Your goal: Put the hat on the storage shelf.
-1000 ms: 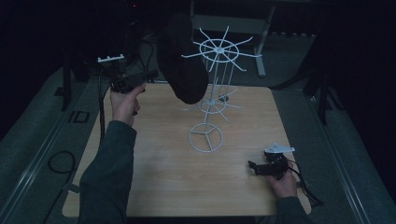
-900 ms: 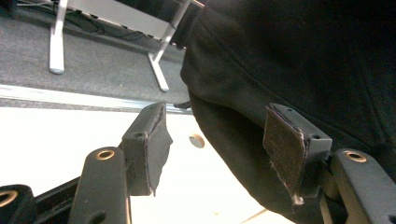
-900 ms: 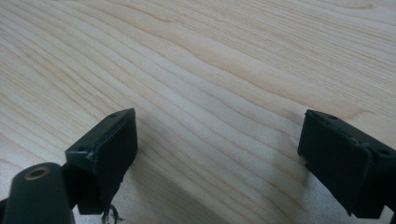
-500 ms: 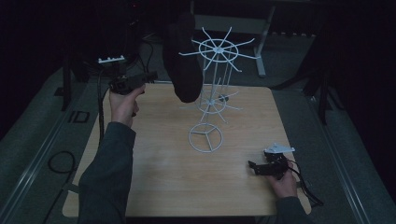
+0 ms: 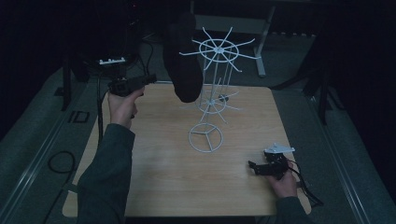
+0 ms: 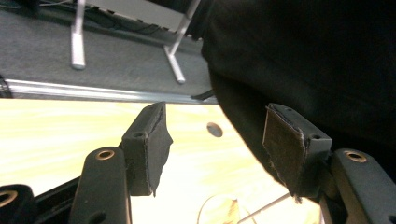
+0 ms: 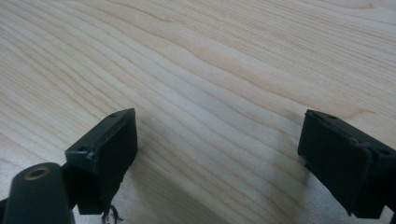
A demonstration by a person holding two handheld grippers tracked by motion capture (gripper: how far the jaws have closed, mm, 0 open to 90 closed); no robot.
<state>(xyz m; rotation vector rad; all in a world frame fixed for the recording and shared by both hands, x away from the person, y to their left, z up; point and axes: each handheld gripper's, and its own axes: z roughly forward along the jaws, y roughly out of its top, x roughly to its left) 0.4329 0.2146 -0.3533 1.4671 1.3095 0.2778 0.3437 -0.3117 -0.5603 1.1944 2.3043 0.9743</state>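
Note:
A white wire rack (image 5: pixel 220 48) with spoke arms stands on the wooden table (image 5: pixel 159 177), its ring base (image 5: pixel 205 137) near the middle. A long black cloth (image 5: pixel 184 60) hangs from the rack's left side. My left gripper (image 5: pixel 150 79) is held up at the table's back left corner, pointing right toward the cloth, a short gap away. In the left gripper view its jaws (image 6: pixel 215 135) stand open with bare table between them, and the black cloth (image 6: pixel 303 56) hangs just behind the right pad (image 6: pixel 282 144). My right gripper (image 5: pixel 252 165) rests low at the front right, open (image 7: pixel 219 140) over bare wood.
A thin wire of the rack (image 6: pixel 264 209) shows low in the left gripper view. Grey floor and metal table legs (image 6: pixel 175 65) lie beyond the far edge. A cable (image 5: pixel 306 186) trails from the right gripper toward the front right corner.

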